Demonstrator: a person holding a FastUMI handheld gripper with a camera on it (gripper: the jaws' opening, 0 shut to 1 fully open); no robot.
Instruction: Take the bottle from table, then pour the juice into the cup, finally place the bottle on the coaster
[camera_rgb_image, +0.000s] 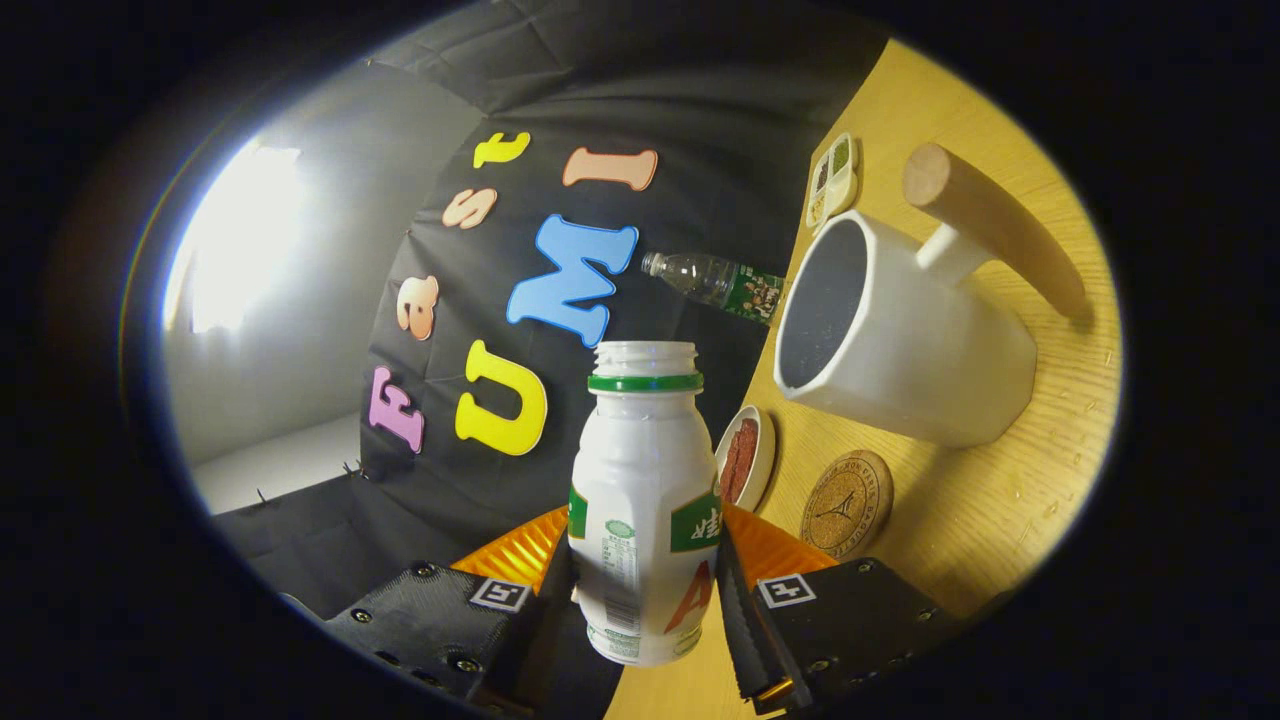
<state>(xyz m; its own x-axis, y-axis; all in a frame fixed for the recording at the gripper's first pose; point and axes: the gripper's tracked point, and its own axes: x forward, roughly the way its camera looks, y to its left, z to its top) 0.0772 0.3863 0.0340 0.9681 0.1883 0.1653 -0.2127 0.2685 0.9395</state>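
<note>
The gripper is closed on the uncapped bottle, both fingers pressed to its sides. Beyond them the wooden table is seen tilted, bearing the coaster, a small dish and the cup. A clear plastic bottle stands at the table's far edge.

Hand-held gripper: two blocky housings with a woven, textured finish, each fastened by round-headed screws and bearing a small square white tag printed with a black pattern. Ribbed, ridged panels rise behind the housings along the inner sides.
</note>
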